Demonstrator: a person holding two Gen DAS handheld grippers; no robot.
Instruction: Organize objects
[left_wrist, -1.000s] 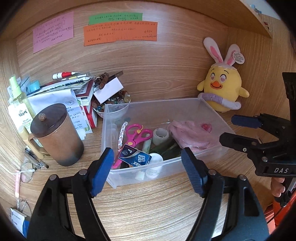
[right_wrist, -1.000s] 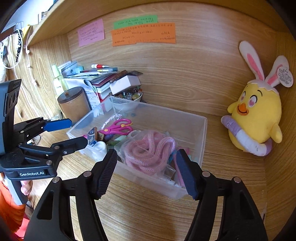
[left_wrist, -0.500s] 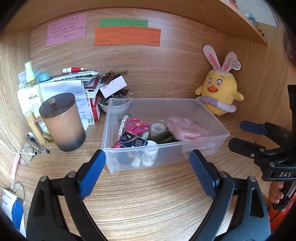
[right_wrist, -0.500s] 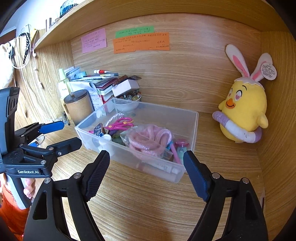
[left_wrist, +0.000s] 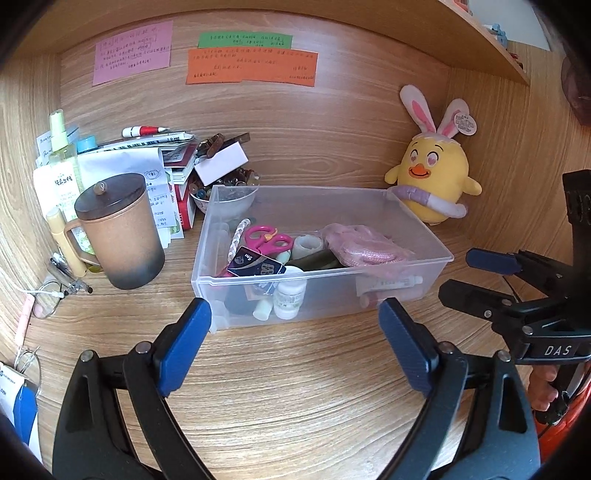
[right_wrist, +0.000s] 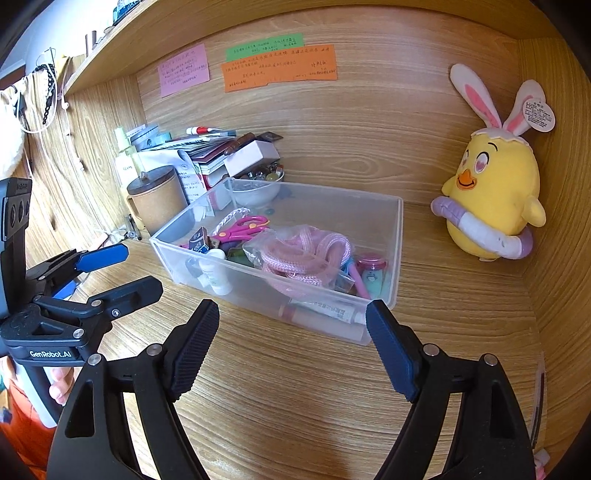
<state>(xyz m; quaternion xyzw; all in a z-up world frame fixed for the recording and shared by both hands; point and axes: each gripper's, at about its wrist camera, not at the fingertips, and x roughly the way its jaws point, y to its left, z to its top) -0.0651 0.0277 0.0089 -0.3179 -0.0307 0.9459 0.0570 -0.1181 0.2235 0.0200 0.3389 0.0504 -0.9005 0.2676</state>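
Note:
A clear plastic box (left_wrist: 314, 206) stands on the wooden desk, holding pink scissors (left_wrist: 264, 238), a bagged pink rope (left_wrist: 364, 247), a small white bottle (left_wrist: 290, 295), a tape roll and tubes. My left gripper (left_wrist: 293, 306) is open just in front of the box's near wall, with nothing between its blue pads. My right gripper (right_wrist: 291, 306) is open before the box's (right_wrist: 397, 236) near right corner, also empty. Each gripper shows in the other's view: the right gripper (left_wrist: 461, 275) beside the box, the left gripper (right_wrist: 138, 269) at the left.
A brown lidded mug (left_wrist: 118, 229) stands left of the box, with papers, books and a bowl of beads (left_wrist: 225, 192) behind it. A yellow chick plush (left_wrist: 432, 177) sits in the back right corner. Glasses and a cable lie at far left. Wooden walls close off the back and right.
Both grippers drew back from the box, which now sits farther from the fingertips. Both pairs of jaws stand wider apart than a second ago.

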